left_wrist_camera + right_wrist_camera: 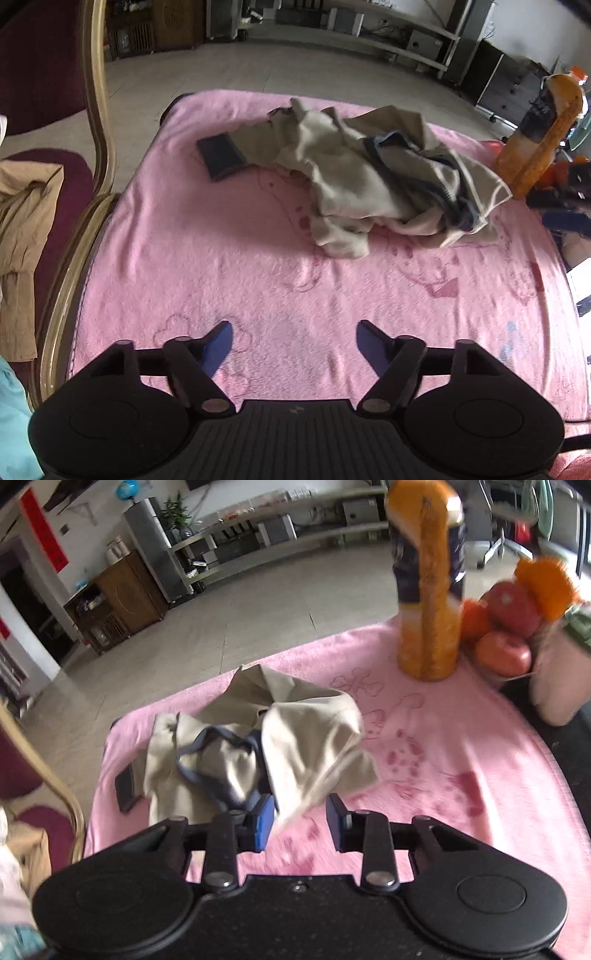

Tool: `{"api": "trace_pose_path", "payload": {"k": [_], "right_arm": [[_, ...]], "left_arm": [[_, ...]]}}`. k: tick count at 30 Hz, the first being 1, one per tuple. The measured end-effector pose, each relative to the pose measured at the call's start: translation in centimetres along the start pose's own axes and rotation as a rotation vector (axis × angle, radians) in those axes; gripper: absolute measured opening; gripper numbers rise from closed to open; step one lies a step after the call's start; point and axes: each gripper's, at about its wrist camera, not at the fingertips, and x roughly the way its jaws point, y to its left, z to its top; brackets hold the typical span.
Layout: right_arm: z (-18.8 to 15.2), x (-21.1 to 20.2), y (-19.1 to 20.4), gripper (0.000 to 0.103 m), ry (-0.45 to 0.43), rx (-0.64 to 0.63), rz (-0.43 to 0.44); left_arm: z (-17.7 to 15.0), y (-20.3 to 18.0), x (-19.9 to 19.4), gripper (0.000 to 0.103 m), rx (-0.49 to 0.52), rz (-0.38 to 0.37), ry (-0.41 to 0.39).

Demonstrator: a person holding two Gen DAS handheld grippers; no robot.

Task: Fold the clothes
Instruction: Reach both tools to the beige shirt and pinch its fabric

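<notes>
Pink terry cloth (pixel 258 280) covers the counter, and nearest the camera the left gripper (pixel 294 343) hovers over a bare stretch of it, jaws apart with nothing between them. The right gripper (pixel 301 821) has its jaws fairly narrow around a pale corner of the beige garment (pixel 295 738), though the blue pads (pixel 264 825) do not yet appear to pinch it. The garment lies crumpled mid-counter, a blue-grey trim (pixel 221 760) tangled through it, with a dark flat object (pixel 221 157) just beside its far-left edge. Further back stand an orange bottle (pixel 428 590) and a fruit bowl (pixel 506 635). To do this well, I would close fully on that corner, bring the left gripper to a second edge, then spread the cloth flat before any fold.
</notes>
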Motion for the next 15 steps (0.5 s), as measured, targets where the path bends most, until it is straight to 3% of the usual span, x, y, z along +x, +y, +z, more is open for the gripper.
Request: {"api": "trace_pose_path", "payload": {"k": [2,6,8,9,10,11,13,15], "right_arm": [[0.8,2.5,0.2,0.037,0.019,0.041,0.026],[2.5,6.8,1.5,0.041,0.007,0.068,0.038],[3.2,8.9,1.8,0.061,-0.006,0.087,-0.011],[3.4,9.8,1.7,0.06,-0.01,0.102,-0.041],[3.4,10.2,1.2,0.046,0.01,0.145,-0.03],[3.4,10.6,0.6,0.006,0.03,0.187,-0.019],[3.2,8.5,0.0,0.008,-0.015,0.219,0.008],[2.8,4.5,0.2,0.008,-0.075,0.148,0.026]], "left_arm": [[0.0,0.6,0.2,0.06,-0.004,-0.002,-0.008],[0.2,1.3,0.2,0.061,-0.022,-0.017,-0.025],[0.2,1.2,0.5,0.062,-0.016,-0.012,-0.025],[0.2,1.2,0.5,0.062,-0.008,-0.004,-0.028],[0.2,1.1,0.6,0.062,0.002,0.005,-0.033],[0.1,1.1,0.5,0.062,0.014,0.02,-0.044],[0.0,0.9,0.3,0.061,0.033,0.059,-0.076],[-0.1,1.0,0.1,0.061,0.021,0.068,-0.085]]}}
